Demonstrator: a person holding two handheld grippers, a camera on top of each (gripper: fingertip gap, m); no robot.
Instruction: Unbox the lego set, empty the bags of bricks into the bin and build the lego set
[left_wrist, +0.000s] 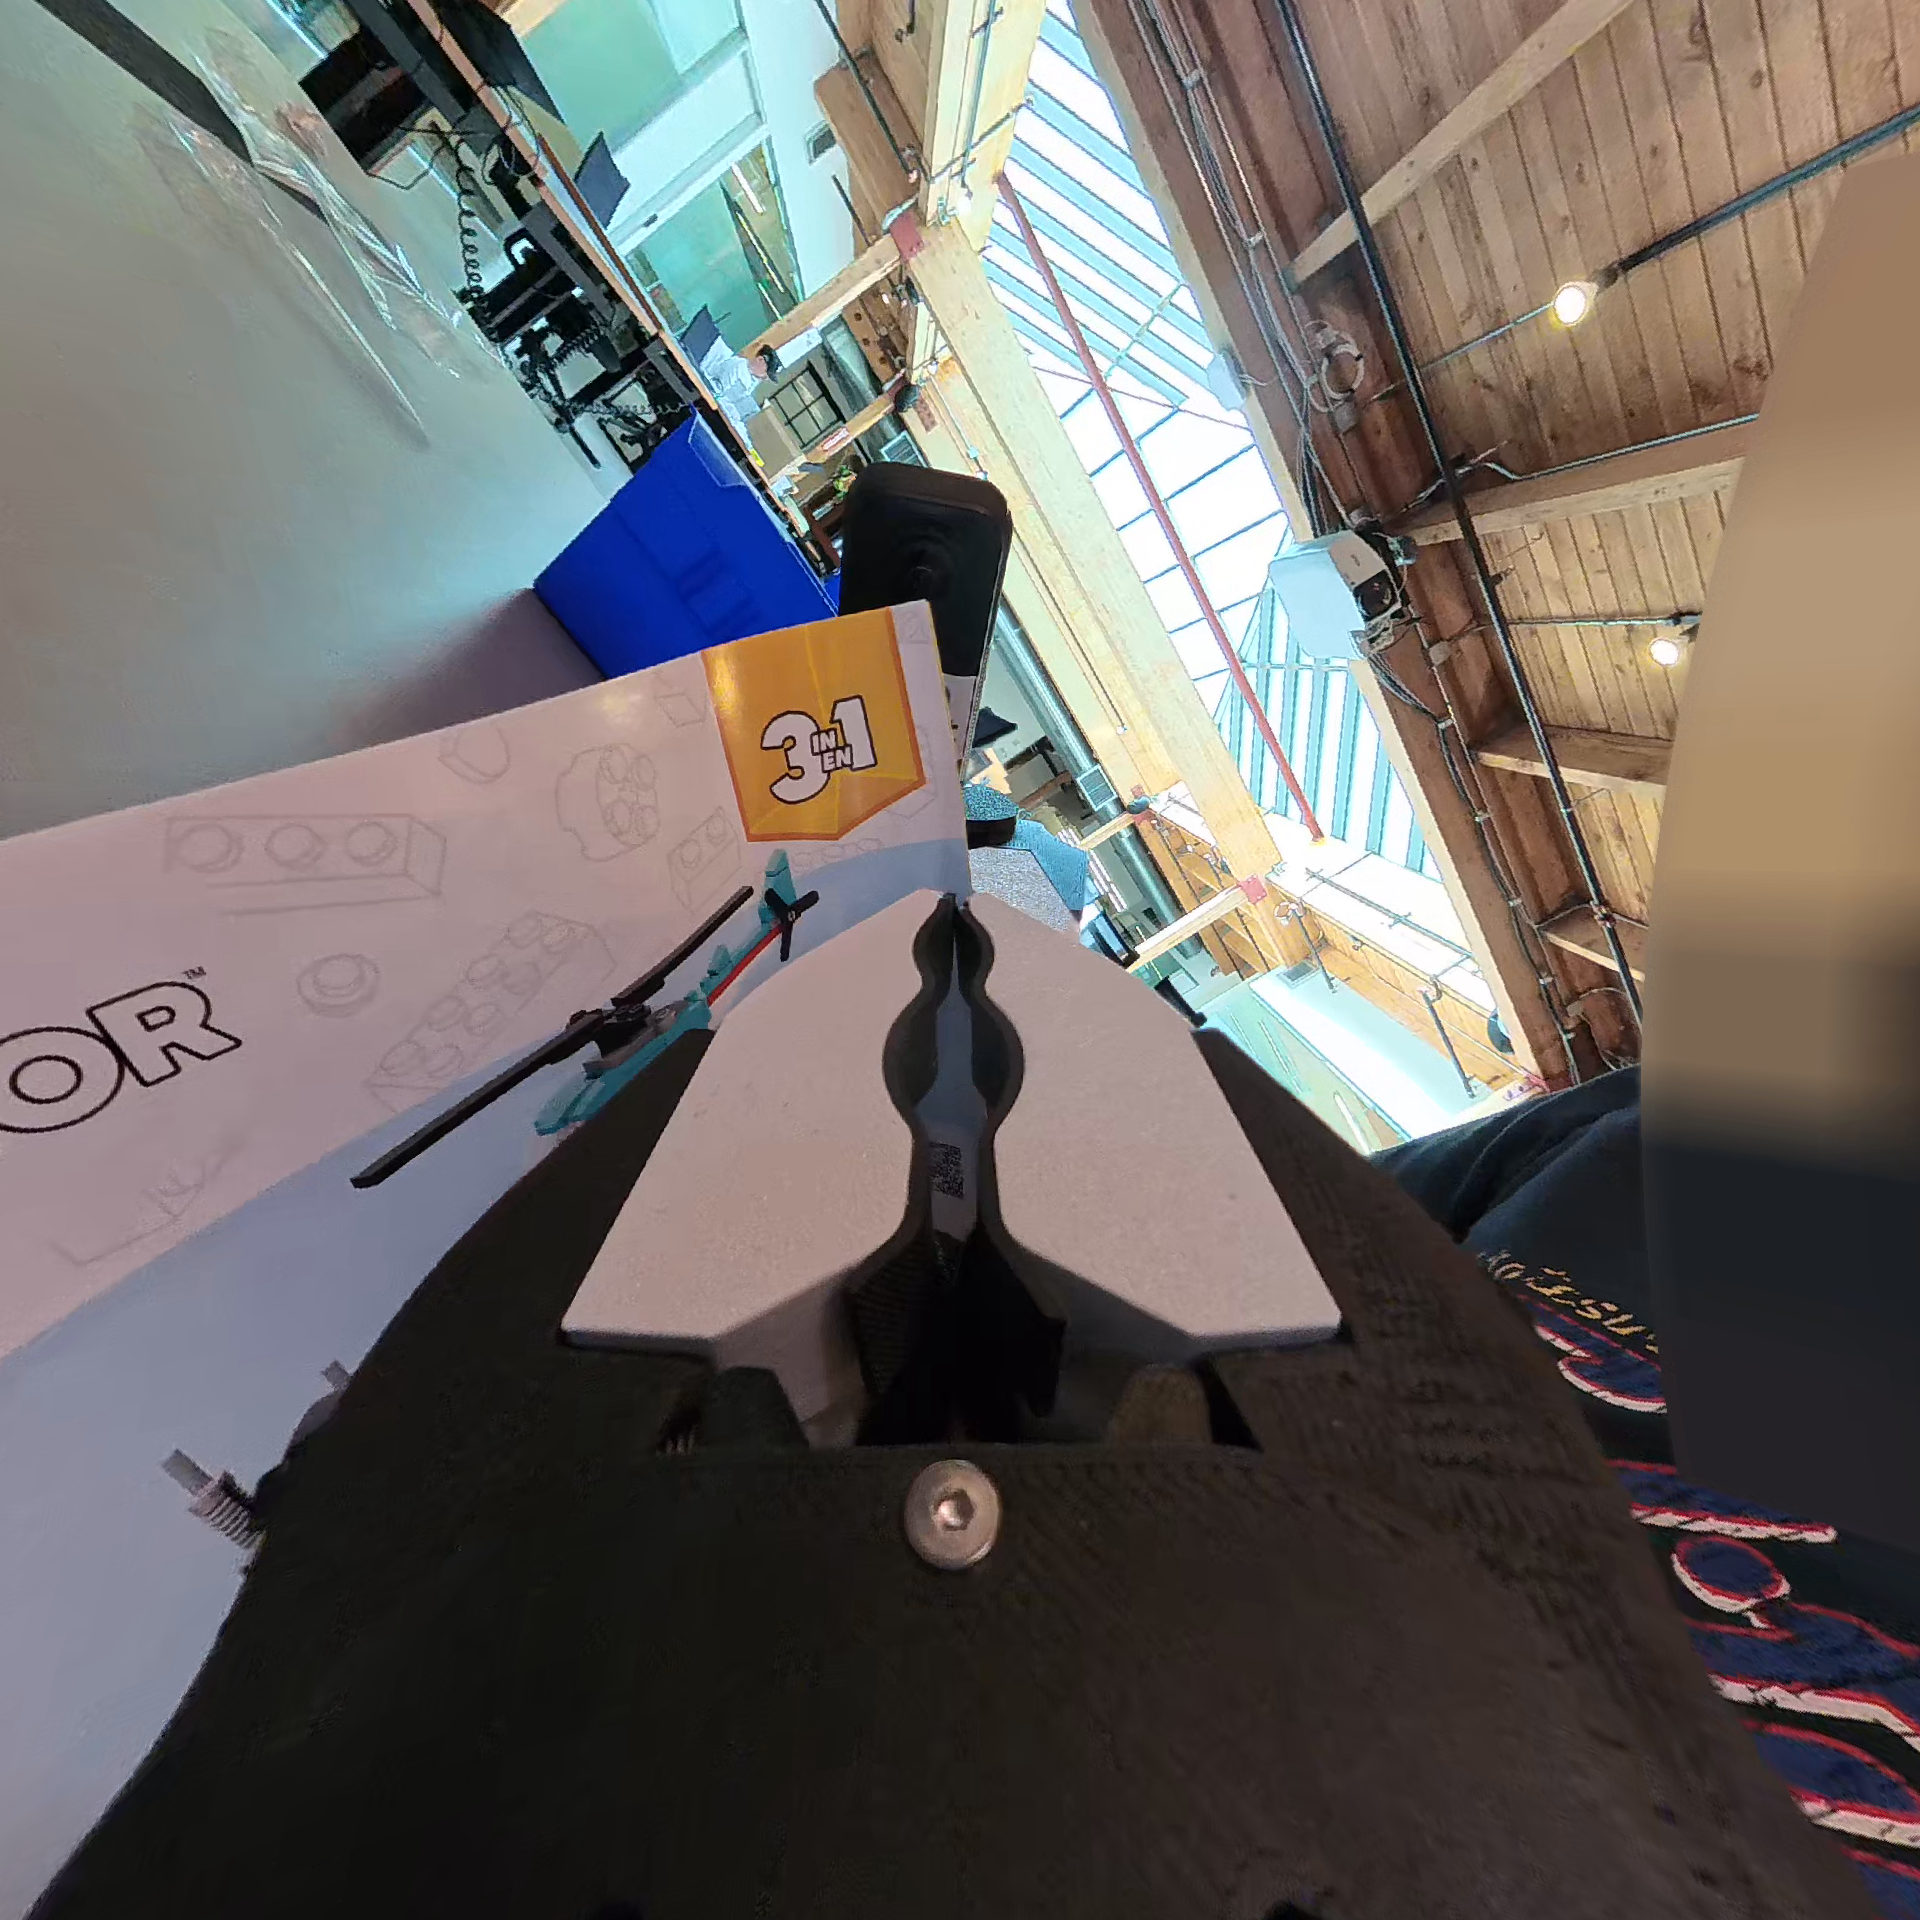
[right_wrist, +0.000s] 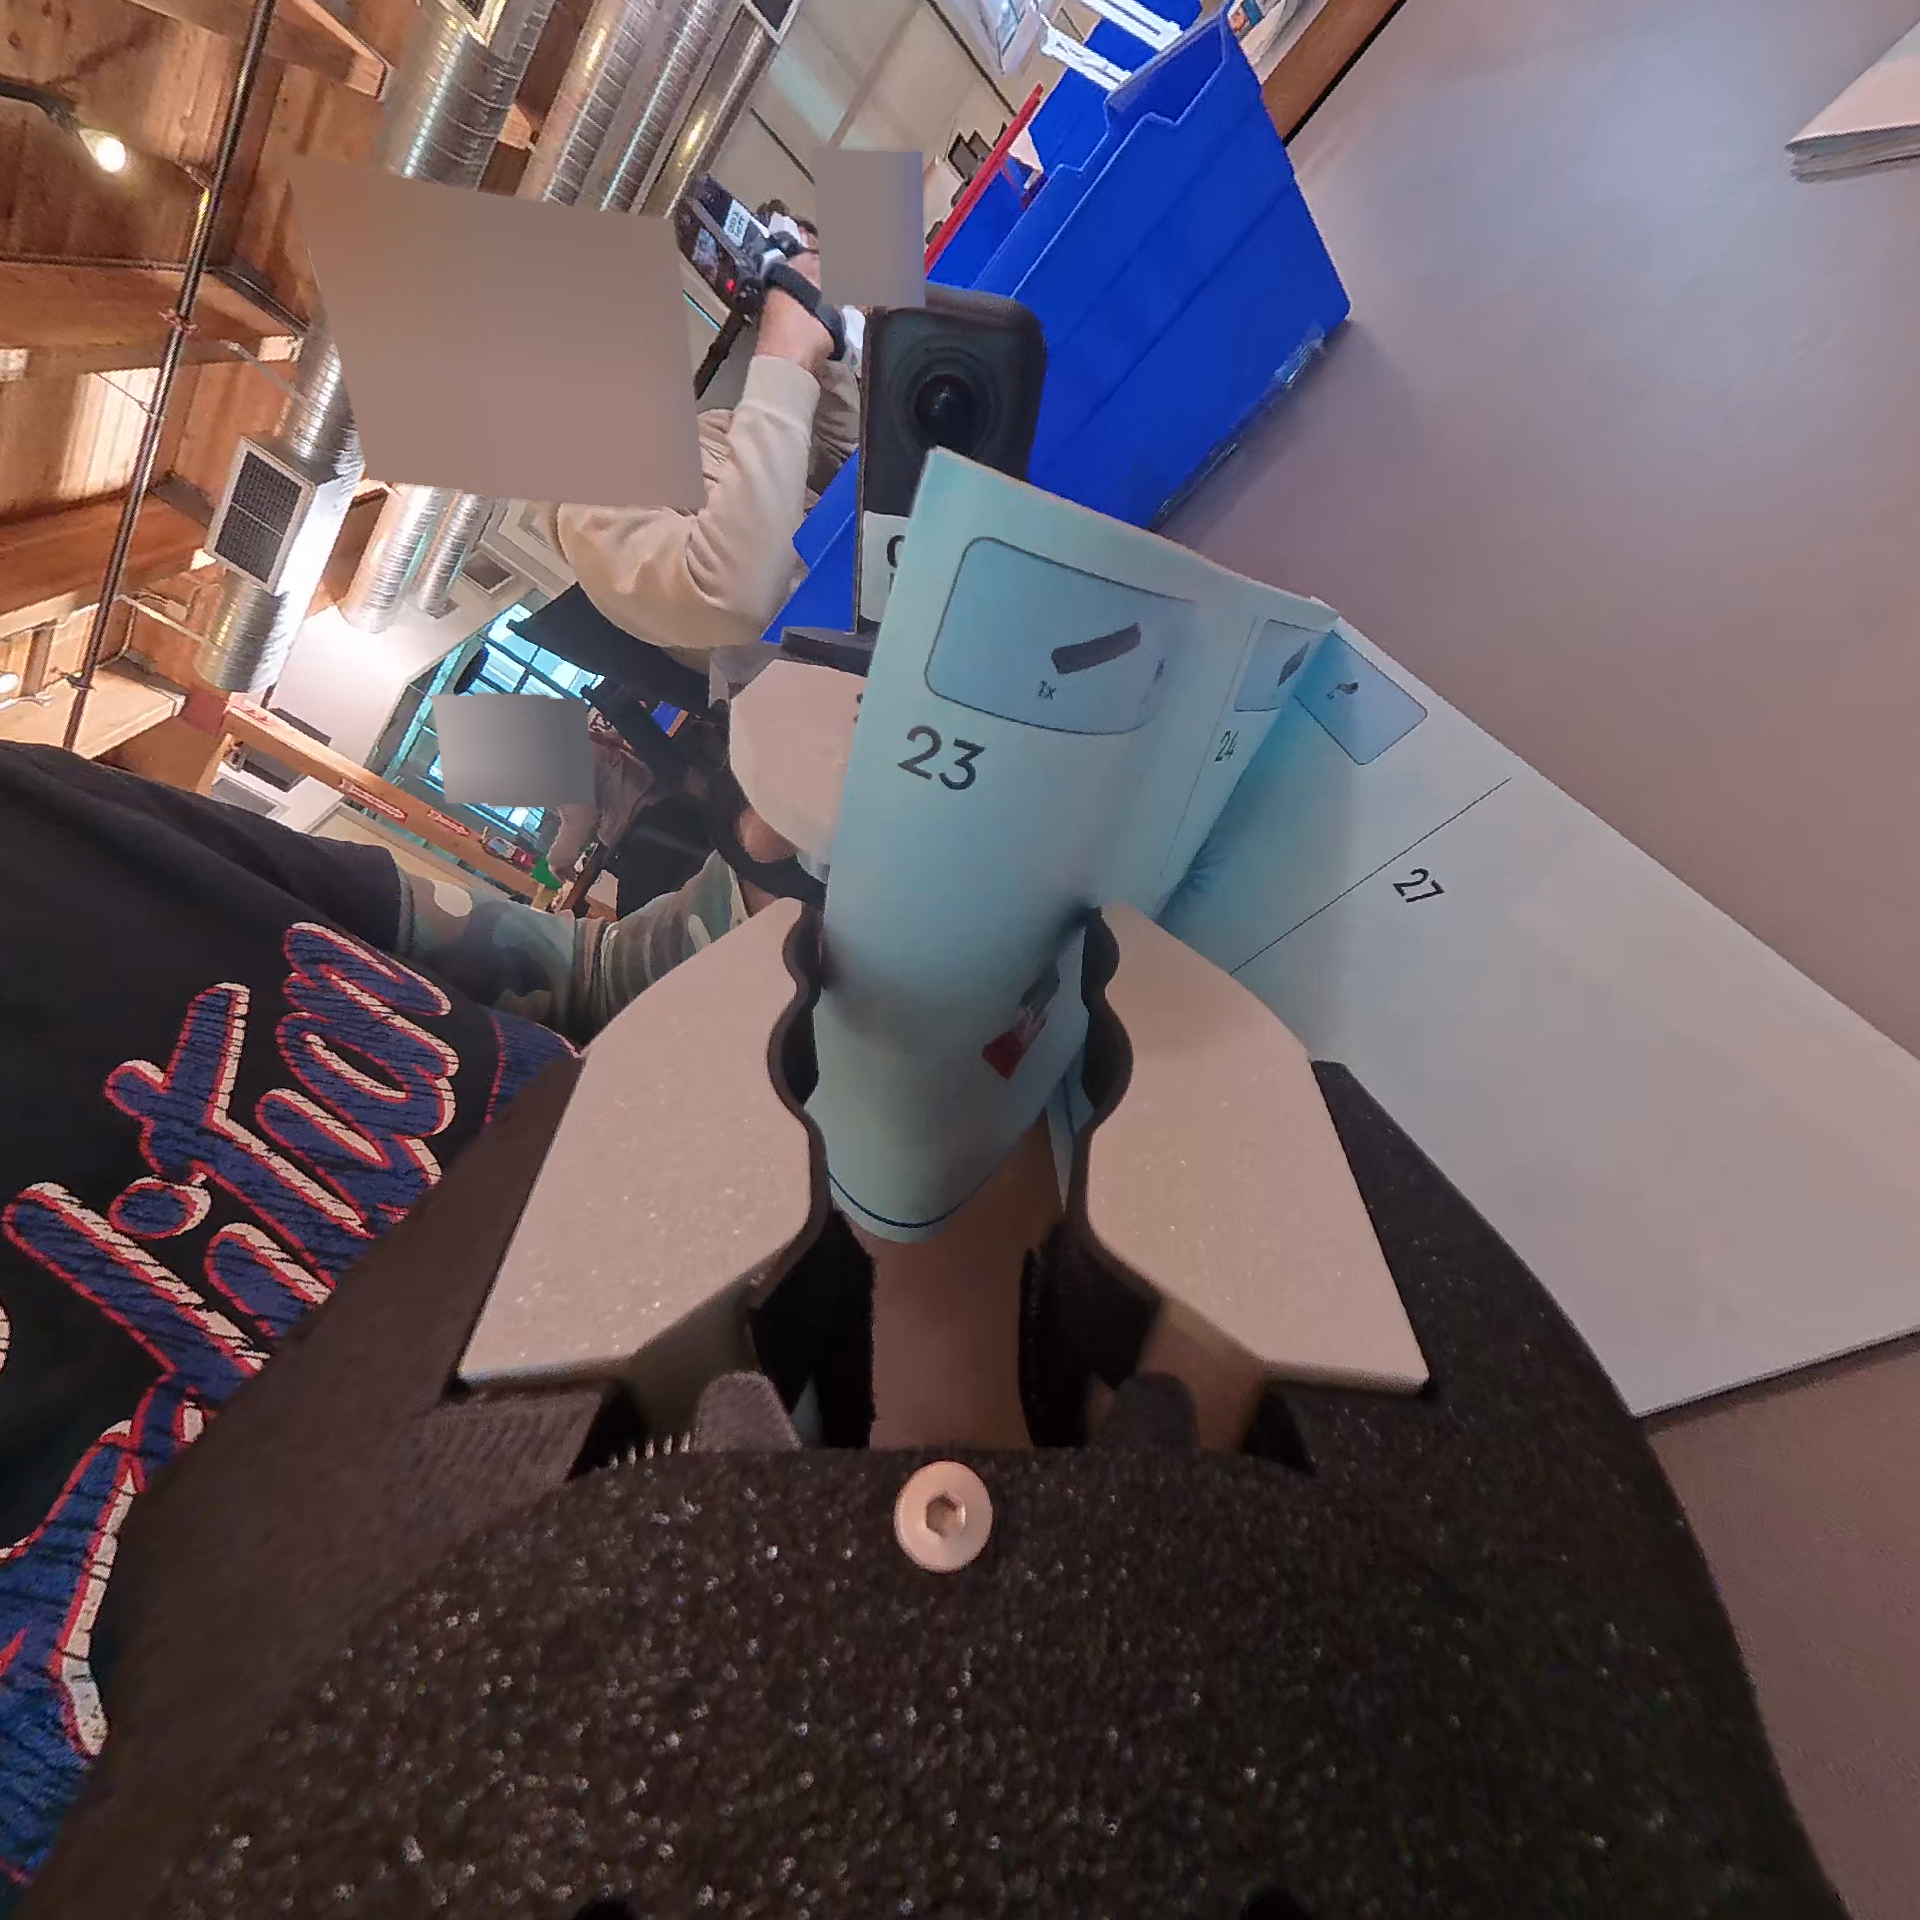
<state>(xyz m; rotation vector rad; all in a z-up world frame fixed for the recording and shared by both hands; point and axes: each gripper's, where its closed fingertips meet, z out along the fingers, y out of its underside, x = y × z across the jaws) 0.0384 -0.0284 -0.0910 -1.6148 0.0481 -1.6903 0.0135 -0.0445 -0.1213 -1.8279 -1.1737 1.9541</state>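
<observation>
The lego instruction booklet (left_wrist: 416, 935) is held up off the grey table, its white cover with a helicopter picture facing the left wrist view. My left gripper (left_wrist: 954, 906) is shut on the booklet's edge, which runs thin between its grey fingers. In the right wrist view the booklet (right_wrist: 1558, 1039) is open, and a curled light-blue page (right_wrist: 987, 810) passes between the spread fingers of my right gripper (right_wrist: 945, 914). The left gripper's black camera (right_wrist: 951, 395) shows just behind that page. No bricks are in view.
A blue bin (right_wrist: 1164, 312) stands on the grey table (right_wrist: 1662, 468) beyond the booklet; it also shows in the left wrist view (left_wrist: 675, 561). White papers (right_wrist: 1860, 125) lie at the far corner. A clear plastic bag (left_wrist: 312, 208) lies on the table. People stand behind. Less than 4 cm separates the two grippers' tips.
</observation>
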